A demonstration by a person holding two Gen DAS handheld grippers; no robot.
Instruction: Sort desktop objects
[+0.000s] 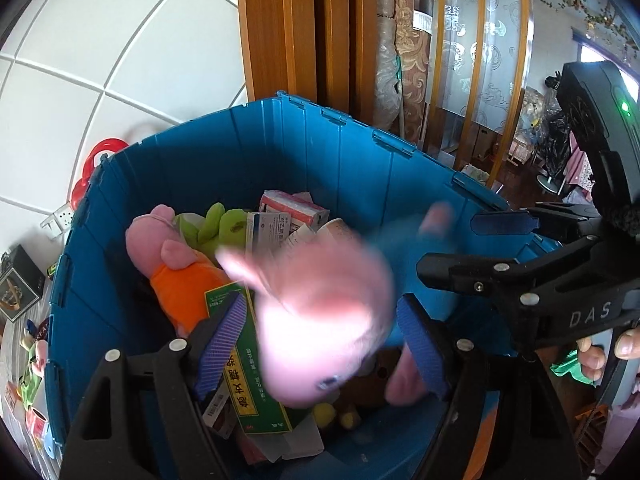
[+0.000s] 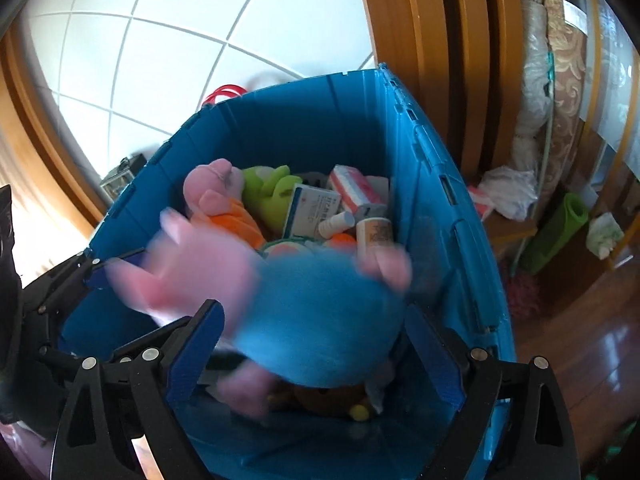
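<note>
A pink plush pig (image 1: pixel 320 320) in a blue dress shows only as a motion-blurred shape over the open blue crate (image 2: pixel 432 184). In the left wrist view its pink head fills the space between the fingers; in the right wrist view the blue body (image 2: pixel 320 312) does the same. Both the left gripper (image 1: pixel 320 344) and the right gripper (image 2: pixel 316 352) have their jaws spread; whether either touches the pig cannot be told.

Down in the crate lie a second pig (image 1: pixel 172 256) in orange, a green plush (image 1: pixel 216 224), medicine boxes (image 2: pixel 316 208), a white bottle (image 2: pixel 336 222) and a green box (image 1: pixel 248 360) with Chinese writing. The right gripper's body reads "DAS" in the left wrist view.

The crate walls rise close on the left, right and far sides; only the top is open.
</note>
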